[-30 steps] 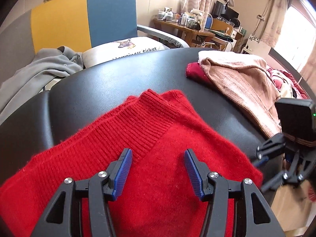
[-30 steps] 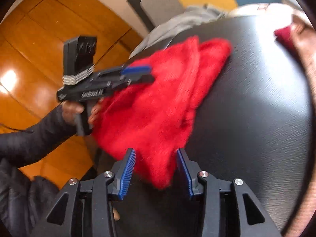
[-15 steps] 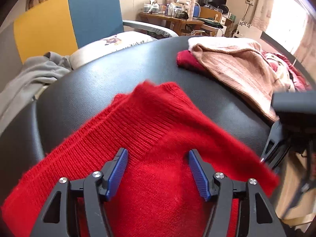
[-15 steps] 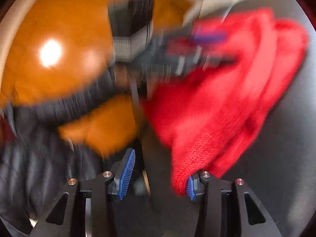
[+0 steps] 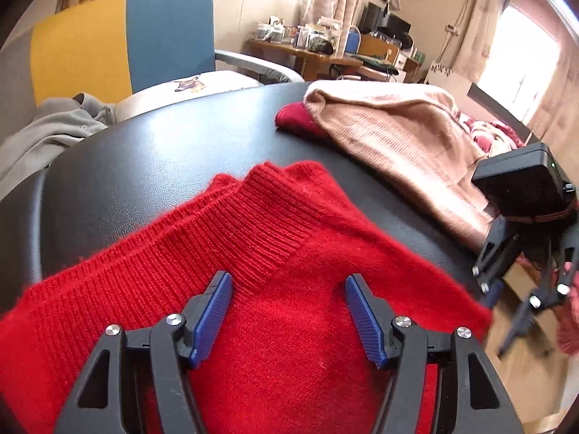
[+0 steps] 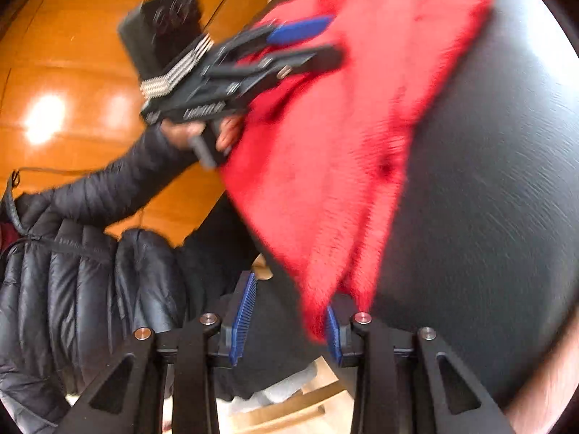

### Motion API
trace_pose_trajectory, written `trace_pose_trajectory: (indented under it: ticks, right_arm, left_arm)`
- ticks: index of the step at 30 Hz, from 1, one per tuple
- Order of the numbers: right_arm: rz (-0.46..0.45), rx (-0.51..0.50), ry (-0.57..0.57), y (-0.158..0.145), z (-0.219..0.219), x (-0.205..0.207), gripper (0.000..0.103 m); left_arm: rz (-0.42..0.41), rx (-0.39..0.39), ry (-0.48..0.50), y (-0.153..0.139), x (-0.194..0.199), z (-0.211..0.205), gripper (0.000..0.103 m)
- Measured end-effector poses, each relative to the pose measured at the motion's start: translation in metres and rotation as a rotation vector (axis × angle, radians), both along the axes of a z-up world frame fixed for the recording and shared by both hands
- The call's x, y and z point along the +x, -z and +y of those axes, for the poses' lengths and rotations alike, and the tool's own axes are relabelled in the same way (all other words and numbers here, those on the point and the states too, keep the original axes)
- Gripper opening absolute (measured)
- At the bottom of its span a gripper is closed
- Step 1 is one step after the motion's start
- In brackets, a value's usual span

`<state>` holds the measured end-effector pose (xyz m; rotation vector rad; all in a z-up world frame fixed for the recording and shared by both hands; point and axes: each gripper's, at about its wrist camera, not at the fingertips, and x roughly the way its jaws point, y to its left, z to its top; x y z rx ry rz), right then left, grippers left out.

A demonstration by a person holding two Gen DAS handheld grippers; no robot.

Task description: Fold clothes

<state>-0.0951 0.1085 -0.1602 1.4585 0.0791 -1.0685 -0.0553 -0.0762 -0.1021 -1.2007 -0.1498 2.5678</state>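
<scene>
A red knit sweater (image 5: 289, 238) lies on the round black table (image 5: 163, 152), its ribbed hem toward the far side. My left gripper (image 5: 289, 278) hovers just over it; its jaws are closing slightly, the pads apart and not pressing the fabric. The right wrist view shows that gripper (image 6: 318, 41) from the side above the sweater (image 6: 343, 144). One corner of the sweater droops over the table edge between the jaws of my right gripper (image 6: 289, 296). Those jaws are closing; the fabric touches the right pad (image 6: 331, 329) only.
A pink knit sweater (image 5: 391, 133) lies over a dark red garment (image 5: 293, 121) at the table's far right. A grey garment (image 5: 47, 133) rests on a yellow and blue chair (image 5: 108, 43). A black puffer sleeve (image 6: 90, 199) and wooden floor (image 6: 54, 54) are beyond the table edge.
My right gripper swung to the sweater's hanging corner at the table edge and its jaws narrowed. My left gripper's jaws spread a little wider and shifted over the sweater.
</scene>
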Motion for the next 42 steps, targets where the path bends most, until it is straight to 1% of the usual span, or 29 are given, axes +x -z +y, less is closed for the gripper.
trace_pose_trajectory:
  ticks: [1, 3, 4, 5, 6, 7, 8, 10, 13, 16, 17, 18, 19, 20, 23, 25, 26, 27, 28, 29, 30, 31, 32, 33, 34, 35, 40, 42]
  right_arm:
    - [0.060, 0.019, 0.061, -0.010, 0.008, -0.004, 0.035]
    - [0.175, 0.054, 0.183, -0.031, 0.021, -0.011, 0.047]
    - [0.233, 0.071, 0.243, -0.041, 0.028, -0.015, 0.047]
    - [0.277, 0.071, 0.290, -0.052, 0.030, -0.017, 0.047]
    - [0.347, 0.043, 0.327, -0.069, 0.025, -0.015, 0.047]
    - [0.395, 0.019, 0.341, -0.080, 0.017, -0.013, 0.047]
    - [0.441, -0.013, 0.346, -0.092, 0.004, -0.010, 0.047]
    - [0.529, -0.088, 0.318, -0.110, -0.041, 0.007, 0.047]
    - [0.627, -0.117, 0.263, -0.112, -0.115, 0.024, 0.047]
    - [0.734, -0.069, 0.262, -0.102, -0.182, 0.034, 0.047]
    - [0.766, -0.039, 0.269, -0.096, -0.199, 0.034, 0.047]
    - [0.779, 0.009, 0.282, -0.089, -0.215, 0.035, 0.047]
    - [0.788, 0.061, 0.296, -0.081, -0.232, 0.037, 0.047]
    - [0.771, 0.097, 0.310, -0.075, -0.245, 0.038, 0.047]
    - [0.751, 0.128, 0.378, -0.056, -0.257, 0.032, 0.047]
    - [0.747, 0.118, 0.406, -0.053, -0.253, 0.033, 0.047]
    - [0.745, 0.112, 0.419, -0.051, -0.250, 0.034, 0.047]
    - [0.761, 0.108, 0.415, -0.050, -0.249, 0.037, 0.047]
    - [0.782, 0.105, 0.407, -0.049, -0.249, 0.040, 0.047]
    - [0.807, 0.104, 0.396, -0.050, -0.250, 0.044, 0.045]
    - [0.842, 0.106, 0.387, -0.051, -0.252, 0.048, 0.039]
    - [0.870, 0.107, 0.382, -0.051, -0.253, 0.052, 0.037]
    - [0.888, 0.101, 0.379, -0.051, -0.254, 0.055, 0.023]
    - [0.889, 0.092, 0.382, -0.052, -0.253, 0.057, 0.012]
    - [0.886, 0.083, 0.387, -0.052, -0.253, 0.058, 0.012]
    - [0.883, 0.073, 0.394, -0.054, -0.252, 0.058, 0.006]
    - [0.865, 0.010, 0.460, -0.071, -0.243, 0.052, 0.005]
    - [0.860, -0.010, 0.491, -0.076, -0.243, 0.047, 0.005]
  left_arm:
    - [0.005, 0.022, -0.013, -0.005, 0.008, -0.009, 0.065]
    - [0.020, 0.032, -0.045, -0.013, 0.024, -0.030, 0.065]
    - [0.028, 0.037, -0.060, -0.017, 0.032, -0.041, 0.065]
    - [0.039, 0.023, -0.081, -0.021, 0.041, -0.055, 0.065]
    - [0.049, -0.009, -0.109, -0.025, 0.051, -0.073, 0.067]
    - [0.055, -0.045, -0.140, -0.028, 0.061, -0.092, 0.070]
    - [0.056, -0.070, -0.172, -0.030, 0.069, -0.111, 0.075]
    - [0.045, -0.103, -0.242, -0.032, 0.083, -0.148, 0.076]
    - [0.031, -0.119, -0.313, -0.030, 0.096, -0.191, 0.077]
    - [0.033, -0.124, -0.331, -0.025, 0.101, -0.216, 0.078]
    - [0.035, -0.119, -0.322, -0.023, 0.100, -0.219, 0.081]
    - [0.037, -0.117, -0.306, -0.020, 0.097, -0.220, 0.084]
    - [0.039, -0.124, -0.291, -0.017, 0.094, -0.220, 0.084]
    - [0.041, -0.136, -0.272, -0.013, 0.092, -0.217, 0.084]
    - [0.035, -0.172, -0.223, 0.001, 0.088, -0.207, 0.083]
    - [0.042, -0.160, -0.216, 0.007, 0.088, -0.203, 0.071]
    - [0.046, -0.150, -0.217, 0.008, 0.089, -0.203, 0.061]
    - [0.052, -0.141, -0.228, 0.007, 0.091, -0.203, 0.050]
    - [0.059, -0.135, -0.244, 0.006, 0.093, -0.203, 0.042]
    - [0.066, -0.132, -0.261, 0.004, 0.095, -0.203, 0.022]
    - [0.072, -0.131, -0.278, 0.002, 0.097, -0.203, 0.014]
    - [0.081, -0.132, -0.295, 0.000, 0.098, -0.202, 0.013]
    - [0.092, -0.133, -0.311, -0.001, 0.101, -0.200, 0.010]
    - [0.102, -0.138, -0.324, -0.003, 0.103, -0.197, 0.009]
    - [0.112, -0.144, -0.334, -0.006, 0.105, -0.195, 0.009]
    - [0.124, -0.147, -0.344, -0.008, 0.107, -0.193, 0.008]
    - [0.211, -0.123, -0.417, -0.030, 0.110, -0.194, 0.008]
    - [0.218, -0.122, -0.440, -0.030, 0.102, -0.195, 0.008]
